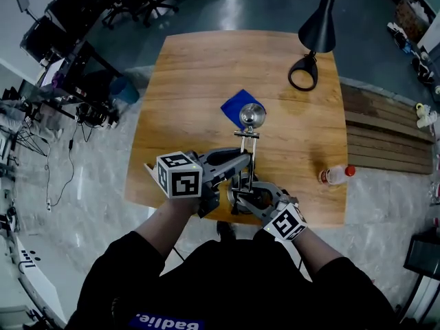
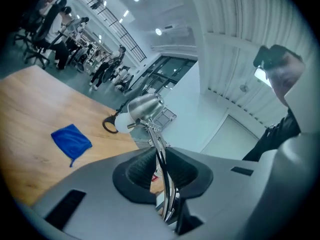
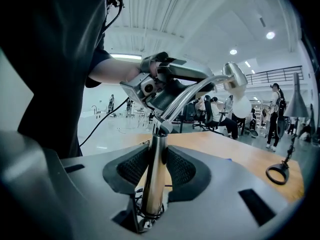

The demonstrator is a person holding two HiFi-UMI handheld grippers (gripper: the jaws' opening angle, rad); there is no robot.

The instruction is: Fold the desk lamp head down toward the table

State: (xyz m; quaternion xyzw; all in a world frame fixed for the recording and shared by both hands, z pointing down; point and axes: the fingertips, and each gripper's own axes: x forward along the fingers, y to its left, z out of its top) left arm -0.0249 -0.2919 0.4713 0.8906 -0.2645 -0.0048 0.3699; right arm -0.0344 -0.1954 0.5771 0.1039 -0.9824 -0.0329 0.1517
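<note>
Wooden table point(image 1: 192, 81) bears a lamp point(image 1: 251, 116), left gripper point(image 2: 160, 167) clenched on the lamp's arm point(image 2: 153, 134), right gripper point(image 3: 155, 167) clenched on its post point(image 3: 151, 186), cloth point(image 1: 238, 104) just beyond the lamp.

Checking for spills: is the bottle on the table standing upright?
No, the bottle lies on its side on the table.

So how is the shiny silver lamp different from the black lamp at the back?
The silver lamp is shiny with a small round head; the black lamp is dark with a pointy cone. The silver lamp stands at the near edge, the black lamp at the far corner. The left gripper and right gripper both clamp the silver lamp; nothing touches the black lamp. Both stand on the wooden table.
</note>
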